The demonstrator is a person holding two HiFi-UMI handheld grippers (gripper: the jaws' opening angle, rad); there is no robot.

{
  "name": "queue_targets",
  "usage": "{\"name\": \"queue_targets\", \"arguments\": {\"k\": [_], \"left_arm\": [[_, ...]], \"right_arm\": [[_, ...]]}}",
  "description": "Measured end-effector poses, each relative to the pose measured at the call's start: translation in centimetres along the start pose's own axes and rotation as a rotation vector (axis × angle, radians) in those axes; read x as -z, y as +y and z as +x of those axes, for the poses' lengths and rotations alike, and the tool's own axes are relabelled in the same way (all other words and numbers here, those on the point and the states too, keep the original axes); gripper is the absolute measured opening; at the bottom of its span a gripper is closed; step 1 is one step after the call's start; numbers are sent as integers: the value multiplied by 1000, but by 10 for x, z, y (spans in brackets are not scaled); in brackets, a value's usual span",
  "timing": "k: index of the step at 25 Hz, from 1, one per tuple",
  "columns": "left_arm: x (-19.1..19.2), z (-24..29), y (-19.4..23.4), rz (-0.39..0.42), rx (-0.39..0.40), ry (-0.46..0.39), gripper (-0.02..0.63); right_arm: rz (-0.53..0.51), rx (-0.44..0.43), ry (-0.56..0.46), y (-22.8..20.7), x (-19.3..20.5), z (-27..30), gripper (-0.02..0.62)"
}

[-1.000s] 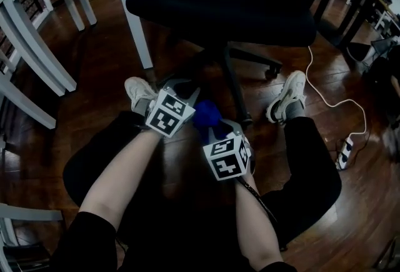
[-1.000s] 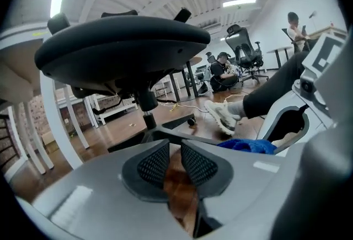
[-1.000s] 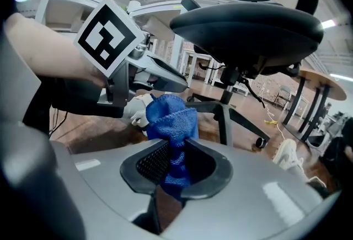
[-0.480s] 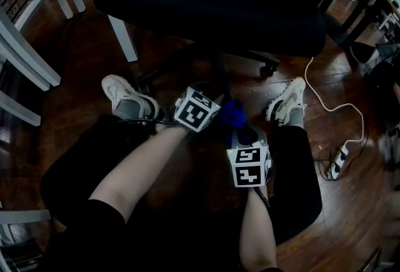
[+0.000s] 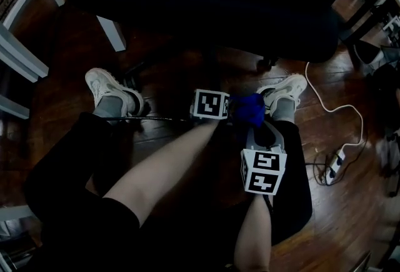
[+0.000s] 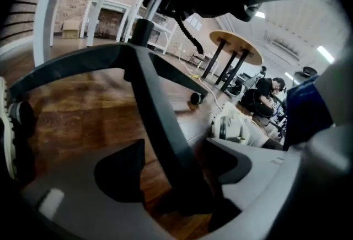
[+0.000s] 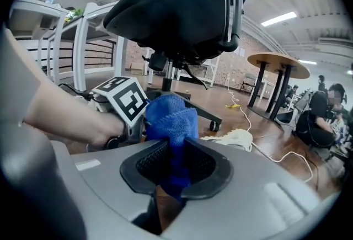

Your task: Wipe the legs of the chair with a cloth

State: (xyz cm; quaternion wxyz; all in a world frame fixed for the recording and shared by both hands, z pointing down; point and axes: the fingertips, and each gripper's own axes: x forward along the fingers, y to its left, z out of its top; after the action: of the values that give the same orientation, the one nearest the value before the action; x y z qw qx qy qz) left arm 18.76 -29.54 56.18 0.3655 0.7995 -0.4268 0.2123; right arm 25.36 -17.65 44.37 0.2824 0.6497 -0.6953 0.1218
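Observation:
The black office chair's seat (image 5: 206, 2) fills the top of the head view. In the left gripper view one dark grey chair leg (image 6: 154, 101) runs from the hub down between the jaws of my left gripper (image 6: 174, 170). Those jaws have just been opening and now stand wide, with floor showing beside the leg. The left gripper's marker cube (image 5: 211, 105) sits under the seat's front edge. My right gripper (image 7: 174, 170) is shut on a folded blue cloth (image 7: 171, 123). The cloth (image 5: 249, 108) hangs just right of the left cube.
The person's pale shoes (image 5: 109, 89) (image 5: 284, 92) flank the grippers on the dark wooden floor. White table legs (image 5: 112, 33) stand at the upper left. A white cord (image 5: 337, 105) and a power strip (image 5: 337, 161) lie at right. A round table (image 7: 278, 65) and seated people are far off.
Both grippers have shifted right in the head view. The left one has rolled and dropped under the seat. The cloth has travelled with the right gripper toward the right shoe.

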Motion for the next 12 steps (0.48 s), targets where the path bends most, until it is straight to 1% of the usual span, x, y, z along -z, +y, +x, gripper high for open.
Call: {"name": "queue_targets", "arguments": {"k": [1,2,3,4,5,6,7,8,9,12], "left_arm": [[-2,3,-9,28,10,-11,327],[-3,9,-14,56,9,-17,354],[0,15,-14,74,2,6,354],[10,22,-10,69,-5,65,354],[23,25,-3,37,-8,136,386],[32,27,2,-6,-5,188,388],[37,27,3,-43,3,209,378],[37,26,1,-68,17,207,336],[36,24,-4,-85,35,191,257],[34,19,-12,-105,85,165,242]], "right_arm": [[1,7,-3,-4,-1,1,86],[6,13,-5,-8,-2,2,86],[12,19,-5,-11,-3,3,86],[18,22,-4,-13,-3,3,86],[22,25,-2,-14,-2,2,86],[23,26,0,-14,-2,2,86],[20,26,2,-14,-2,1,86],[14,26,5,-14,-2,1,86],[8,26,8,-12,-3,1,86],[-13,21,8,-5,-8,-1,86]]}}
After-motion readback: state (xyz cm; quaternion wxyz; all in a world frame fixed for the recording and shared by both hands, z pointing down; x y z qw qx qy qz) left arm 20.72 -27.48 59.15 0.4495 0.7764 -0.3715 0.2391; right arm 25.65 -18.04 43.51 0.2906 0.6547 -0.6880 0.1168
